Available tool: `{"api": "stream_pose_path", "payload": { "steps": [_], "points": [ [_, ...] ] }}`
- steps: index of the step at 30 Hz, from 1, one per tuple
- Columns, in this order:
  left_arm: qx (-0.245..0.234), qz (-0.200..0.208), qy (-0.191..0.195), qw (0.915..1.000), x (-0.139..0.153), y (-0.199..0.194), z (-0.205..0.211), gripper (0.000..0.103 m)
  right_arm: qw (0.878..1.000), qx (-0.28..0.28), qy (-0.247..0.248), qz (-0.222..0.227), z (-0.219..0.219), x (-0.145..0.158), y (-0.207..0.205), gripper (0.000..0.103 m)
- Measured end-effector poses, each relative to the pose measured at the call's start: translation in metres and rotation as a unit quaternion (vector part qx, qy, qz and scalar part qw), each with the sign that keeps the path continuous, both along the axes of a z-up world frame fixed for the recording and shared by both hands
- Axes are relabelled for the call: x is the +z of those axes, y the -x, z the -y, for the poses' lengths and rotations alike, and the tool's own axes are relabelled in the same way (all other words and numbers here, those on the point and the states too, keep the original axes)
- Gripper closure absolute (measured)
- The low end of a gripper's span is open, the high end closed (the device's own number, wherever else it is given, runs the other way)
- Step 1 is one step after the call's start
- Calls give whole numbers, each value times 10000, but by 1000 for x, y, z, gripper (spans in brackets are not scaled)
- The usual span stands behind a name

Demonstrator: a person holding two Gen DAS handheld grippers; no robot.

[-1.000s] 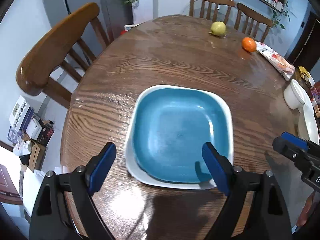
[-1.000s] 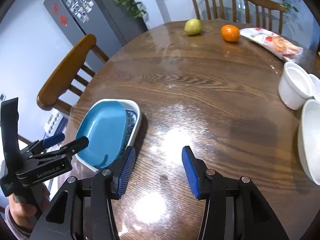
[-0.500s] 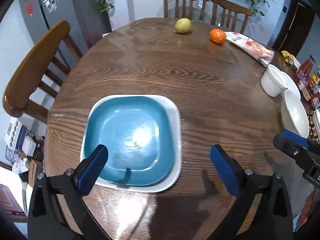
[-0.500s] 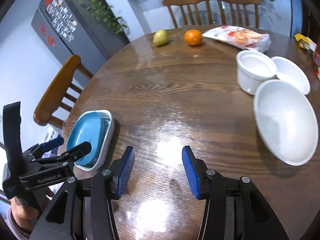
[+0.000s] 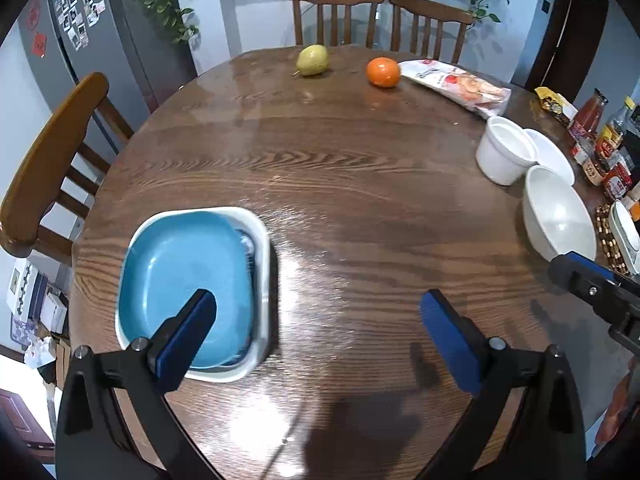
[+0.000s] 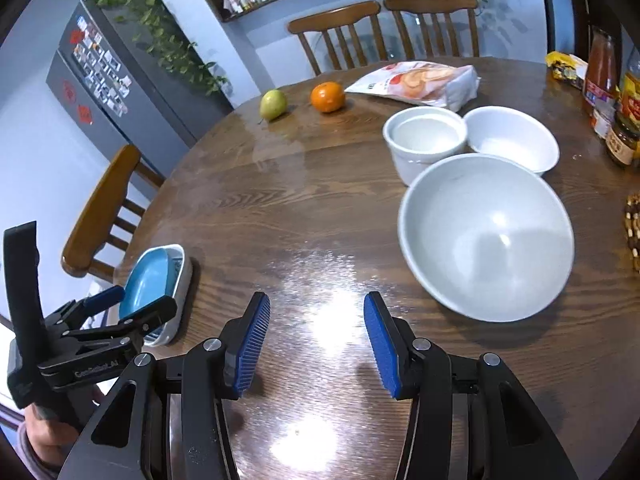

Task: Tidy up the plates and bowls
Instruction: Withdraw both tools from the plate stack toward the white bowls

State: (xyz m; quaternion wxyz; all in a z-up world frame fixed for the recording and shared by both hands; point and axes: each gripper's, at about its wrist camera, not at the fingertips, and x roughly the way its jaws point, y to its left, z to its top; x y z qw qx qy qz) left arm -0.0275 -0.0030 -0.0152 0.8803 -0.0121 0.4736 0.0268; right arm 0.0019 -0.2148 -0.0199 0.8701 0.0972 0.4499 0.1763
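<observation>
Left wrist view: you are holding your left claw [image 5: 316, 320] spread apart above the blue plate [image 5: 184, 284]; your right claw [image 6: 316, 336] is gaping, empty, beside the big white bowl [image 6: 486, 236] on the bench [image 6: 300, 208]

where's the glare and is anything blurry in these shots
Left wrist view: bright ceiling-light glare on the table right of the blue plate, whose edges smear with motion blur; fisheye bends the chairs. Right wrist view: glare patches sit between the right tongs, and the big white bowl has a softly blurred rim.
</observation>
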Motion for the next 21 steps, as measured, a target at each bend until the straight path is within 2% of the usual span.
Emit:
{"api": "stream_pose_path", "payload": {
  "steps": [4, 11, 15, 21],
  "points": [
    [-222, 47, -17, 9997, -4, -1, 24, 1, 9999, -99, -23, 109, 17, -2, 4, 53],
    [-844, -128, 91, 9963, -7, -16, 74, 1, 9976, -691, 38, 76, 64, -5, 15, 53],
    [-980, -118, 213, 9949, -5, -30, 99, 1, 9925, -1207, -85, 140, 95, -3, 19, 53],
    [-1081, 42, 344, 9935, 1, -43, 133, 1, 9888, -1491, 26, 45, 122, -7, 19, 53]
  ]
}}
